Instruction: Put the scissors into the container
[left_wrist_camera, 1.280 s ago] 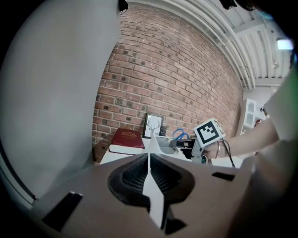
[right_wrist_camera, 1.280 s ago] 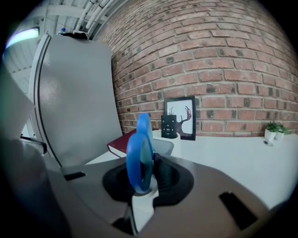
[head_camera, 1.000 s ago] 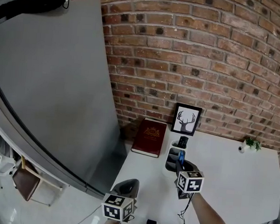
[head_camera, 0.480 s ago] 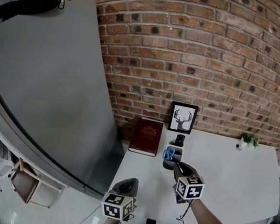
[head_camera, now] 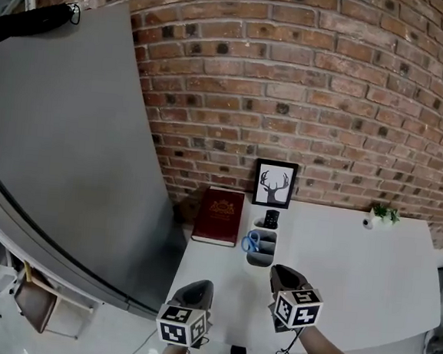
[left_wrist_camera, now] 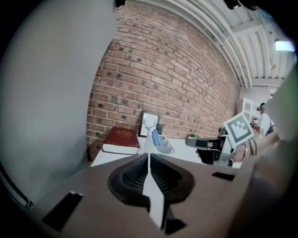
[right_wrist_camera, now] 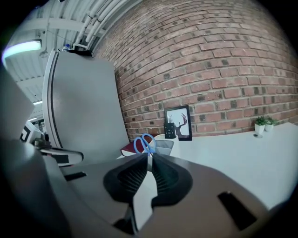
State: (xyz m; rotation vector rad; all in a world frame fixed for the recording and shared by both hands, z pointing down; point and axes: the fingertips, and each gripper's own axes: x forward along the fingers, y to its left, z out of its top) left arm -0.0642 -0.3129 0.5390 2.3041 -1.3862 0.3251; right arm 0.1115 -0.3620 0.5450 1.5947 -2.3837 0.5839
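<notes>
The left gripper is being held low over the near edge of the table. Its jaws are being kept pressed together, with nothing between them. The right gripper is being carried just beside it, a little further in. Its jaws are likewise being kept closed to a thin slit and are empty. Both are being pointed toward the container but held apart from it, likely so that it is not being nudged now that nothing remains to be carried.

Beyond the right gripper, toward the middle of the table's left half, the scissors are being held upright by the container. The blades are being hidden inside and the blue handles are being left sticking out above the rim, tilted toward the left edge. On this showing the task is being judged complete. A dark remote is being kept in the container's farthest compartment.

Just left of the container, a red book is being left flat at the table's left edge. At the far edge a framed deer picture is being propped against the brick wall, which is keeping it upright. A small plant is being kept near the far right corner.
</notes>
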